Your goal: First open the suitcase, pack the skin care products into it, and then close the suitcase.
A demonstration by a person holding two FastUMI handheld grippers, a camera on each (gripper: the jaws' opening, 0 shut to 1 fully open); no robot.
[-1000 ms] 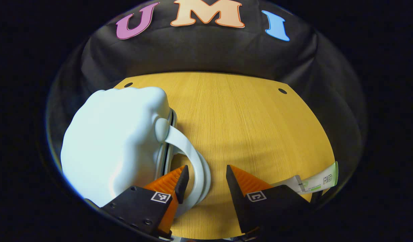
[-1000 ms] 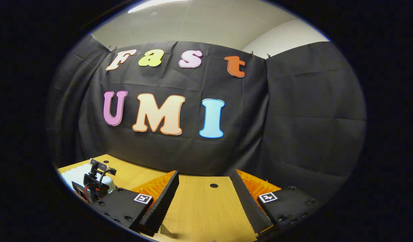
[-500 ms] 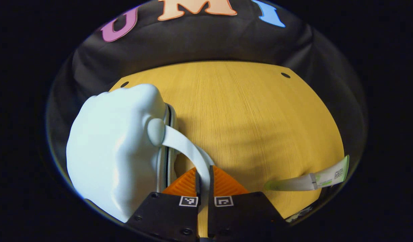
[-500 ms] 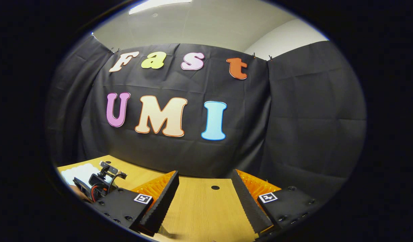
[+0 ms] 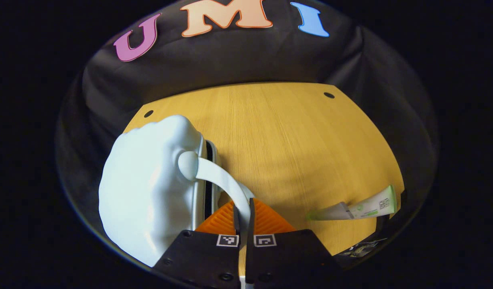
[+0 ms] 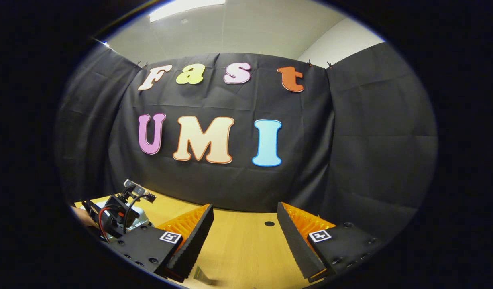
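Black cloth wall [image 6: 363, 140] hung in folds behind; wooden bench [image 5: 286, 136], two dark holes near far edge; pale ceiling [image 6: 246, 28] with lit panel [image 6: 186, 5] above.

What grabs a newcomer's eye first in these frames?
The pale blue suitcase at the left of the wooden table, its curved handle pinched in the left claw. Next, a skin care tube lying near the table's right edge. The right claw hangs open above the table.

suitcase [image 5: 146, 188]: pale blue-white, glossy, dark seam
handle [image 5: 222, 182]: same pale tone
tube [image 5: 357, 208]: white w/ green accents
table [image 5: 286, 144]: yellow wood grain
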